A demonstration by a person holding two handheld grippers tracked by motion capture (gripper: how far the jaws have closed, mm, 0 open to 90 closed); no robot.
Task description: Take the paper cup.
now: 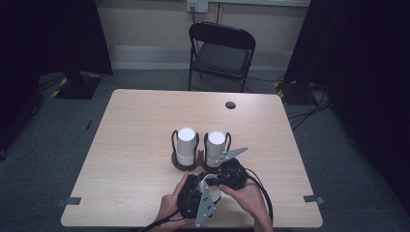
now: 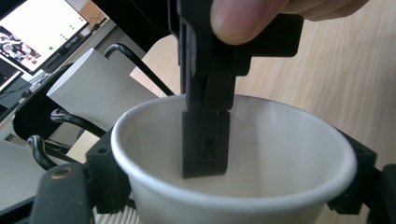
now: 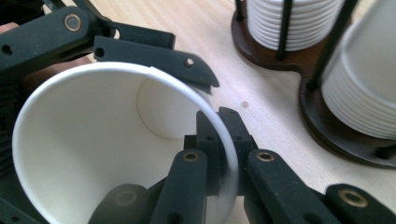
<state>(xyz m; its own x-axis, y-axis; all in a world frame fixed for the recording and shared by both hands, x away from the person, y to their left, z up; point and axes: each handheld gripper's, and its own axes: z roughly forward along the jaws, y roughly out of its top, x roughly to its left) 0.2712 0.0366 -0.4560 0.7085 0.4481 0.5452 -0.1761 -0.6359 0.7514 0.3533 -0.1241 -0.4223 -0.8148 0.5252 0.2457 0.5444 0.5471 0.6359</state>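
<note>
A white paper cup point(image 3: 116, 144) is held near the front edge of the surface point(image 1: 135, 125), between the person's two hands, just in front of the cup holder point(image 1: 193, 162).

The right hand-held gripper point(image 3: 219, 140) is clamped on the rim of this cup: in the right gripper view one jaw is inside the cup and the other is outside, with the thin wall pressed between them. In the left gripper view the same jaws come down from above over the rim.

The left hand-held gripper point(image 1: 196, 193) has its jaws on both sides of the cup body. I cannot tell whether its pads press on the cup.

The cup holder is a dark wooden base with black wire posts, and it carries two stacks of white cups point(image 1: 186, 145).

A black chair point(image 1: 221, 53) stands behind the surface.
</note>
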